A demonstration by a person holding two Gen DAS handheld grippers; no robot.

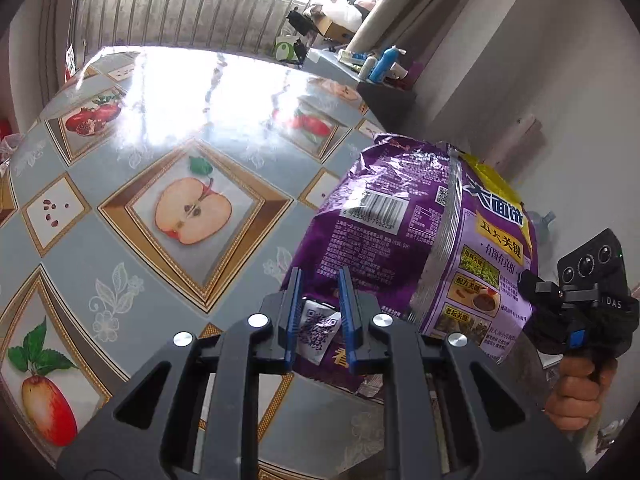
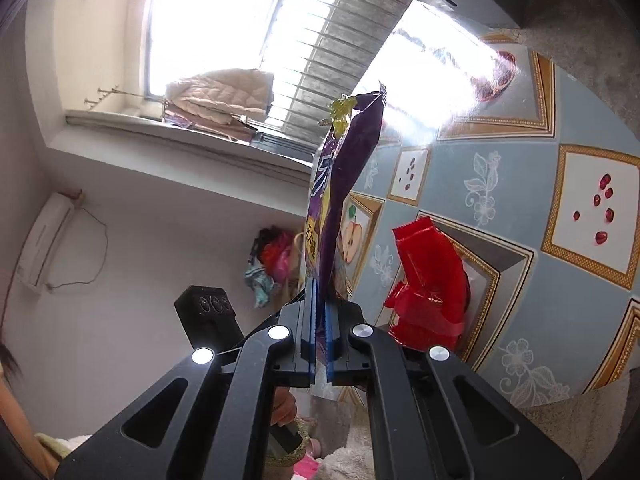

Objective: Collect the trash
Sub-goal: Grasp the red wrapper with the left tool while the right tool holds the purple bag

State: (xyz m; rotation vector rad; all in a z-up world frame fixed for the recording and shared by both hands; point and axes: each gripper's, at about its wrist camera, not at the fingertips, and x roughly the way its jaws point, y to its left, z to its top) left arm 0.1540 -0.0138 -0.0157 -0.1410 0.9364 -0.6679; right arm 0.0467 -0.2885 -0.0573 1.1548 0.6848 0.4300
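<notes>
A large purple noodle bag (image 1: 400,216) with a yellow top hangs over the right edge of the table. My left gripper (image 1: 320,274) is narrowly closed around its lower fold, where a white QR patch (image 1: 316,326) fills the gap between the blue pads. My right gripper (image 2: 320,298) is shut on the bag's (image 2: 344,168) edge, which rises edge-on from its pads. In the left wrist view the right gripper (image 1: 528,280) meets the bag's right side. A crumpled red wrapper (image 2: 432,280) lies on the table beyond the right gripper.
The round table (image 1: 120,240) carries a glossy blue fruit-print cloth (image 2: 520,184). A hand (image 1: 576,392) holds the right gripper's handle. A side shelf with bottles (image 1: 384,64) stands behind the table near the barred window. A wall air conditioner (image 2: 44,236) is at the left.
</notes>
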